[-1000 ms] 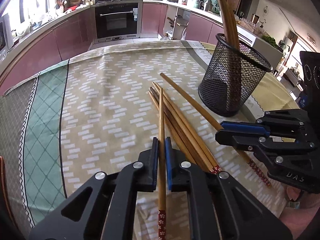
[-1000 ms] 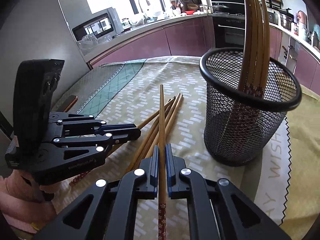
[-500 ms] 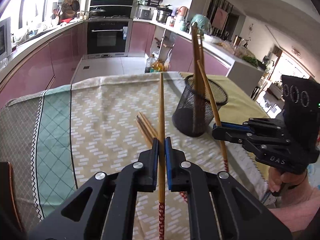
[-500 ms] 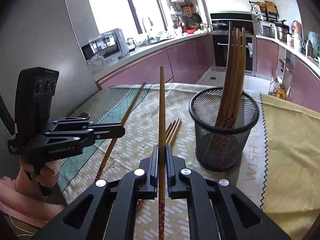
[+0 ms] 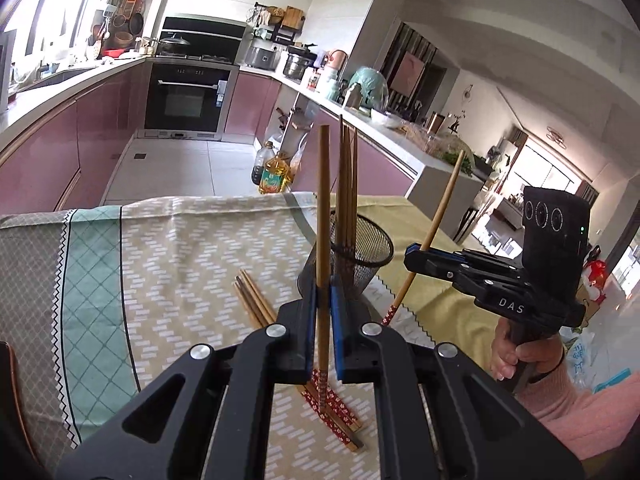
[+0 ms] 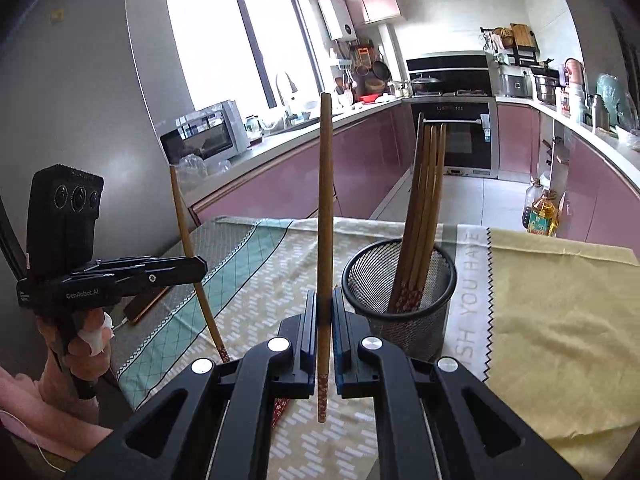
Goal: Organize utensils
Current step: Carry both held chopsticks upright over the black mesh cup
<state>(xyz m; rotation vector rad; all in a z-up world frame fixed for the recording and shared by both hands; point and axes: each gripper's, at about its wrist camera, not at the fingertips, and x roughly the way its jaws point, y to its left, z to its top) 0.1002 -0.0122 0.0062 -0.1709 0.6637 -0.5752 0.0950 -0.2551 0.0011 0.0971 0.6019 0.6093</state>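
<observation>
Chopsticks are the risk here, one pinched in each claw and both raised off the table near the mesh holder (image 6: 400, 292). The left claw (image 5: 322, 332) is clamped tight on a single chopstick (image 5: 322, 208), gripped low near its red patterned end, so most of the length stands free above the pads. The right claw (image 6: 325, 344) is closed the same way on its own chopstick (image 6: 325, 200), just left of the holder.

With so much length above each grip, either stick could pivot between the pads and swing off line. A tilted stick would likely catch the holder's rim, or knock the chopsticks in the holder (image 6: 424, 208), and the light mesh cup could tip. Both claws heading for that one narrow opening could also clash.

More loose chopsticks (image 5: 256, 304) lie on the tablecloth (image 5: 180, 272) left of the holder; a low pass might scatter them.
</observation>
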